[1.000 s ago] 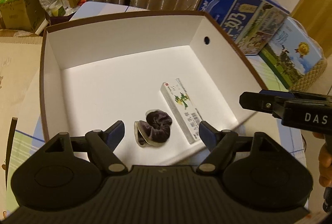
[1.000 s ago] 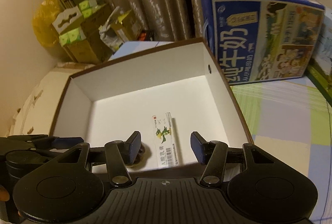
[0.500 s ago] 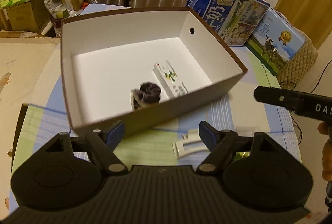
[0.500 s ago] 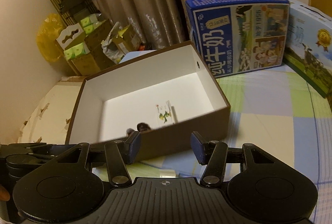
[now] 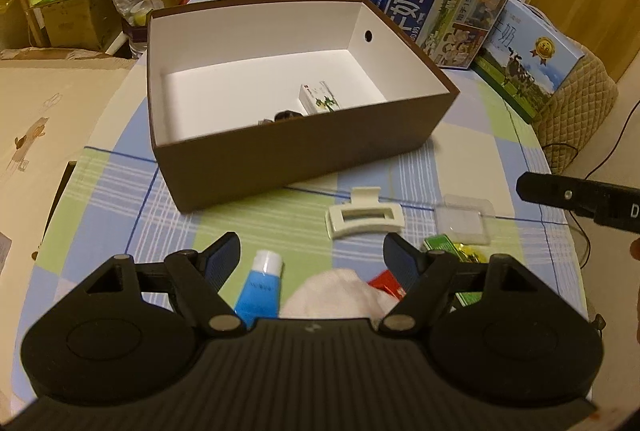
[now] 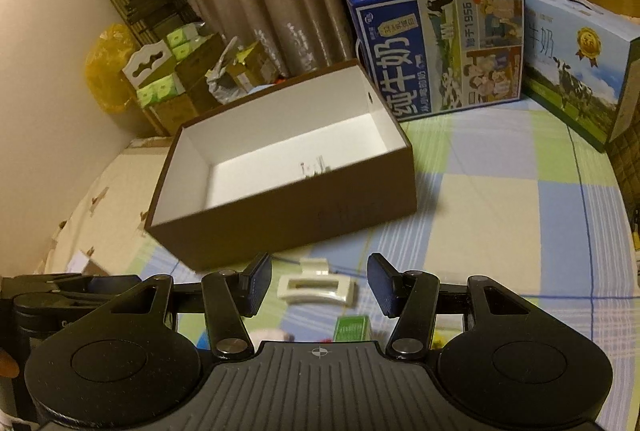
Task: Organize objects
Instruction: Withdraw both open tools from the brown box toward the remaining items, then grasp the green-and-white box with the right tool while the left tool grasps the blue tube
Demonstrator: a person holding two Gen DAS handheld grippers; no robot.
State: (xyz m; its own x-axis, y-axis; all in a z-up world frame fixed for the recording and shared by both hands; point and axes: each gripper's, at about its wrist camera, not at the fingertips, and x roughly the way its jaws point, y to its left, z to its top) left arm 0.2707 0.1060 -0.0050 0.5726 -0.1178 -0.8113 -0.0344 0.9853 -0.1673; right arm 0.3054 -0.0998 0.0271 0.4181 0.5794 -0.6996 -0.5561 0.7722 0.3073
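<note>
White hair clip (image 6: 316, 289) lies between the spread right gripper (image 6: 318, 285) fingers — untouched.

A white hair clip (image 5: 364, 217) lies flat just before the open brown box (image 5: 304, 151).

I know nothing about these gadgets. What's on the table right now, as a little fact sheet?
Box: brown box, open, white inside
In the box: small carton, dark item, mostly hidden
In front of box: white hair claw clip, blue tube, clear plastic case
Left gripper: open, empty
Right gripper: open, empty
</note>
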